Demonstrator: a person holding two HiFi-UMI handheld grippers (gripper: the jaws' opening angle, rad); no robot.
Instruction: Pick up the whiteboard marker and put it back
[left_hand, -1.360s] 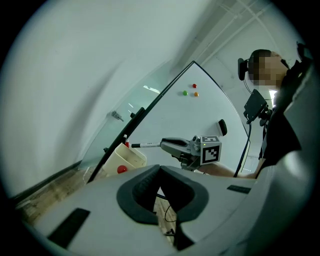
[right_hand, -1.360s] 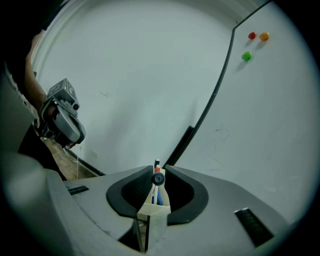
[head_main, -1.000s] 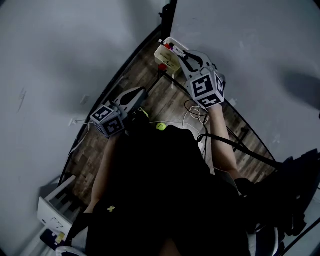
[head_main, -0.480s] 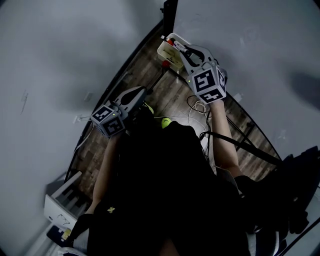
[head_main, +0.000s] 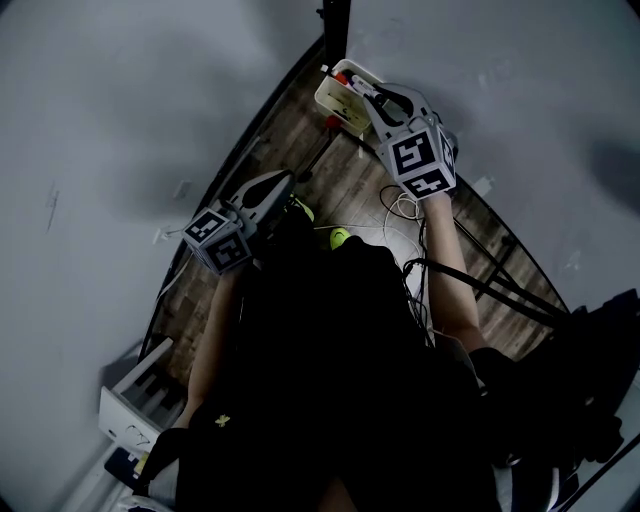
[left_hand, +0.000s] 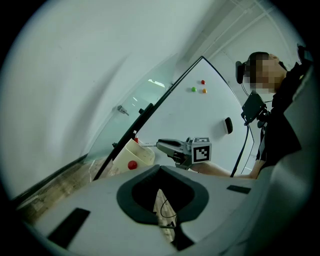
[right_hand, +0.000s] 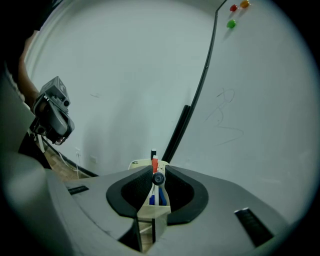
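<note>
Pinching the slim round marker (right_hand: 158, 179) end-on, the right gripper (right_hand: 158, 174) has hardly shifted in the last second. The boxy, smooth cream holder (head_main: 340, 103) lies just ahead and below, so putting back looks imminent. The left gripper (left_hand: 160, 169), pressed together on nothing, hangs well off to its left.

The right gripper (right_hand: 158, 175) is pinching a whiteboard marker (right_hand: 158, 179) end-on between its jaws, just over a cream holder (right_hand: 152, 213) with red (right_hand: 155, 164) and blue markers (right_hand: 151, 199) standing inside.
</note>
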